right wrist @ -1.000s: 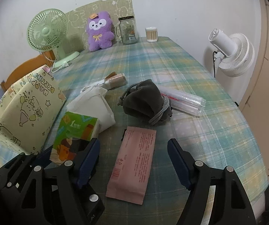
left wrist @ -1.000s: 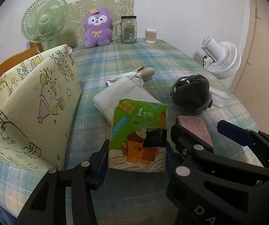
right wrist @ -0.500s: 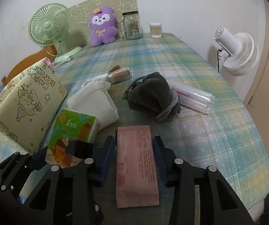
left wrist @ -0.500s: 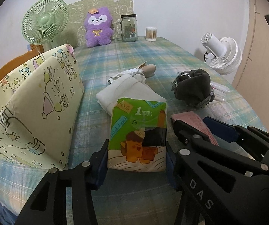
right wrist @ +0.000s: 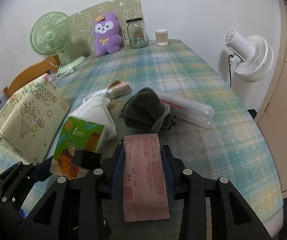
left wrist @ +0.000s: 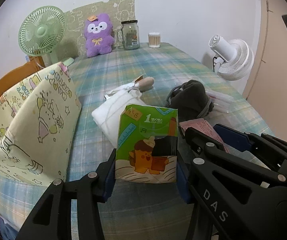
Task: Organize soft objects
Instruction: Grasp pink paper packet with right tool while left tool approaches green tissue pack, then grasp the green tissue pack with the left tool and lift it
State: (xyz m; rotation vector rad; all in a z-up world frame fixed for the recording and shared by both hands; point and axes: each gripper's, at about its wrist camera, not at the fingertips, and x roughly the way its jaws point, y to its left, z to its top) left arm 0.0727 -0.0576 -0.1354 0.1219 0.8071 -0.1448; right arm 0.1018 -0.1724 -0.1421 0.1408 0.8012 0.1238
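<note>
Soft objects lie on the plaid tablecloth (right wrist: 203,92), placed here relative to the grey drawstring pouch (right wrist: 145,108) at its middle. Far left of the pouch stands the yellow printed fabric bin (right wrist: 29,120). Just left lies the white cloth bag (right wrist: 95,114). Nearer the camera and left of the pouch, the left gripper (left wrist: 145,166) is clamped on the green tissue pack (left wrist: 147,140). Directly in front of the pouch, the right gripper (right wrist: 143,164) pinches the pink packet (right wrist: 143,172).

Open tablecloth (right wrist: 183,74) ahead, grey pouch (right wrist: 145,108) (centre) blocking, yellow bag (left wrist: 33,124) left
</note>
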